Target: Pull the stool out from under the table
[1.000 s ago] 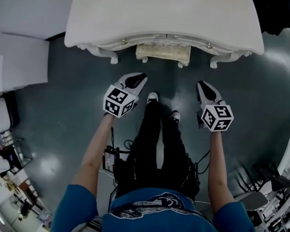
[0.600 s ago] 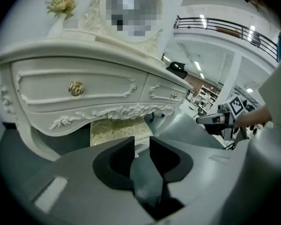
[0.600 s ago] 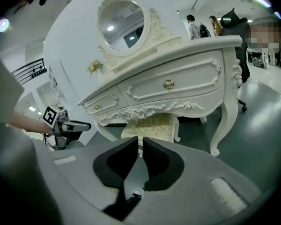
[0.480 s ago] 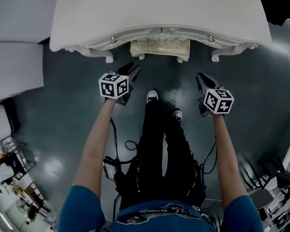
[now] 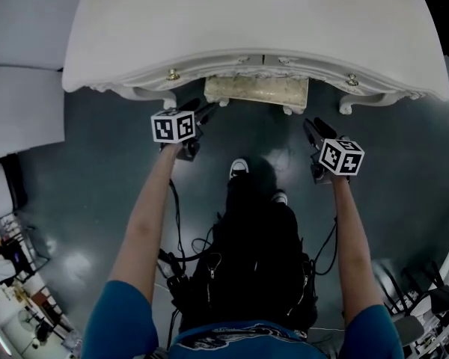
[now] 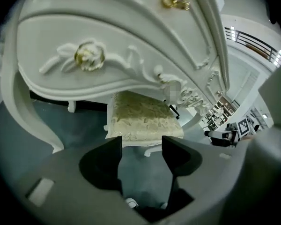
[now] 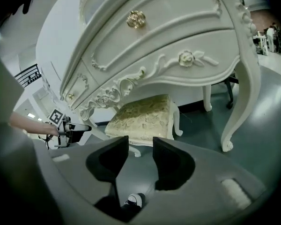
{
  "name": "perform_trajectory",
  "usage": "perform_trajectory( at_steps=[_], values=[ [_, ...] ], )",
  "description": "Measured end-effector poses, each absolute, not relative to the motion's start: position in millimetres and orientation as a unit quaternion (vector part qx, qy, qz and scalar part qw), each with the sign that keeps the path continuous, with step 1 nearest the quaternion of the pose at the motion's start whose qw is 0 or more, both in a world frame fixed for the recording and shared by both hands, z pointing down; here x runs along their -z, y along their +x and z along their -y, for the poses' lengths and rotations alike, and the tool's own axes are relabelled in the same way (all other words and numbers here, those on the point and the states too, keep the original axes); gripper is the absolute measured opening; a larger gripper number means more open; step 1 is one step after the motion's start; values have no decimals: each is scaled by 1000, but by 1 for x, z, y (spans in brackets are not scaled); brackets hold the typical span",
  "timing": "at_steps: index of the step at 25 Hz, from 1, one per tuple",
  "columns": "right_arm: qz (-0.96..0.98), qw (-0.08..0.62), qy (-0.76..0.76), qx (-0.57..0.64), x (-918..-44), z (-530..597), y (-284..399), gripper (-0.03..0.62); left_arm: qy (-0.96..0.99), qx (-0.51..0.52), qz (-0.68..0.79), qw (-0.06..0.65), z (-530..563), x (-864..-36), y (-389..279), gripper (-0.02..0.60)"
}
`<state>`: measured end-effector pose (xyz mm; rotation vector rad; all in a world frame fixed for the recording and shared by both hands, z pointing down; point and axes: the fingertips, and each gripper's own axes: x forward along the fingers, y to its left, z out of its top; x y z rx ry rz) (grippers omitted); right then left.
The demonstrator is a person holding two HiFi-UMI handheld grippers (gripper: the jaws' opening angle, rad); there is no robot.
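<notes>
left tongs (image 6: pixel 141 146) and right tongs (image 7: pixel 140 146) just opening, empty, before the stool (image 5: pixel 256 92); we'd clamp both seat corners evenly.

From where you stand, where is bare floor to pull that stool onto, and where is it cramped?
Bare dark floor lies between the stool and the person's shoes, flanked by the left claw and right claw, both empty, jaws just opening. More lies outside each arm. Cramped: under the table, between its carved legs.
</notes>
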<state>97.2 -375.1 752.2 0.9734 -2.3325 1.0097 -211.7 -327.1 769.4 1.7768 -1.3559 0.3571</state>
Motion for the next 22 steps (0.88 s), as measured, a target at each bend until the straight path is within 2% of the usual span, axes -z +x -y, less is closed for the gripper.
perform_trajectory(
  at_steps=[5,8,11,14,22],
  values=[
    [828,185,354,-393,-794,399,87,210,694,-94,547,459,345,-818,-224,328],
    [824,154,349,-418,-808,413,75,275,691,-33,551,467,363,-828,-232,363],
    [820,147,354,-425,-825,426,69,336,689,-9,556,464,377,-837,-238,376],
    [810,134,369,-437,-839,439,69,366,686,5,557,468,388,-845,-238,383],
    [801,110,360,-466,-853,452,62,356,674,37,550,492,403,-855,-235,397]
  ],
)
